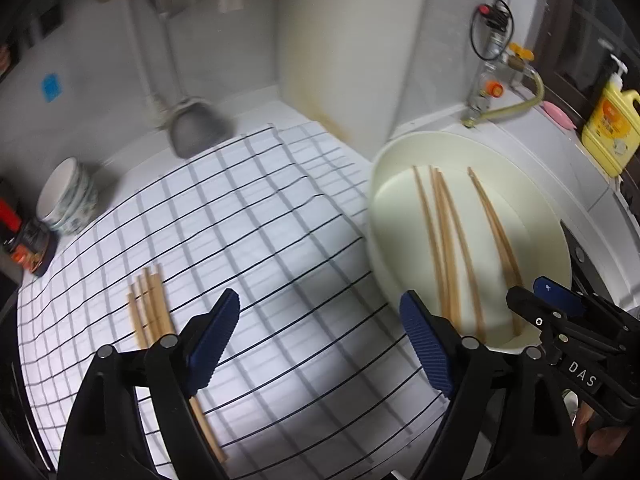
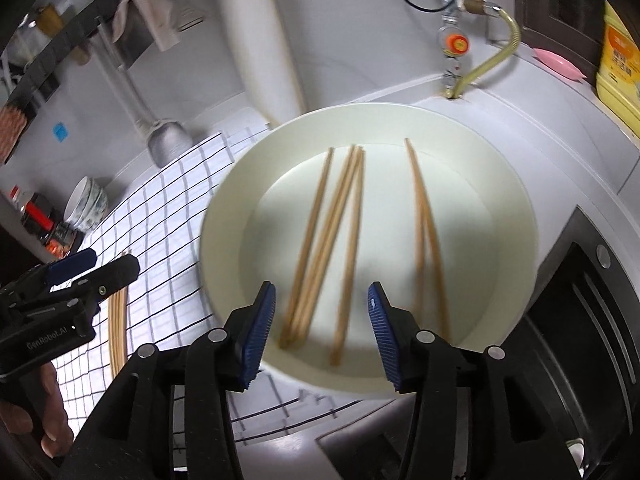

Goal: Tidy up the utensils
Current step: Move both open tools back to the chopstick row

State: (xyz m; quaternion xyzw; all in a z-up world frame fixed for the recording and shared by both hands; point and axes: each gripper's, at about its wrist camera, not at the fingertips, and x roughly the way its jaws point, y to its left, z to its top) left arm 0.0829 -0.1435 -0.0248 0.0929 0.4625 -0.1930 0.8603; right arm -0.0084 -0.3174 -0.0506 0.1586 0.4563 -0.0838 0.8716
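While both grippers sit wide open and empty, the job looks partway done: some chopsticks sorted, more to go.

Left gripper [image 1: 320,344] hovers over the checked cloth [image 1: 260,240] on the desk [image 1: 256,108], nothing between its pads. Sorted chopsticks [image 1: 150,304] lie bunched and parallel on the cloth at about 9 o'clock from it; their near ends run under its left finger.

Right gripper [image 2: 322,332] hangs over the near rim of the white basin [image 2: 224,216], jaws spread, holding nothing. Loose chopsticks [image 2: 340,236] lie on the basin floor: a fanned group of roughly four at 12 o'clock from the gripper, a pair at about 1 o'clock. Count is uncertain, motion blur.

Step in hand, my read: fetch the next stick from the basin for the cloth pile.

Next move needs:
- drop the right gripper into the basin at 12 o'clock, jaws straddling one stick across its length
- sticks lie flat on a smooth floor, so they may skid or roll; neighbours touch, so a double pick is likely
- clear the basin rim on the way out
- lay it parallel beside the cloth pile, ends aligned

Bowls [image 1: 68,200] at the cloth's far left stay clear of the path.
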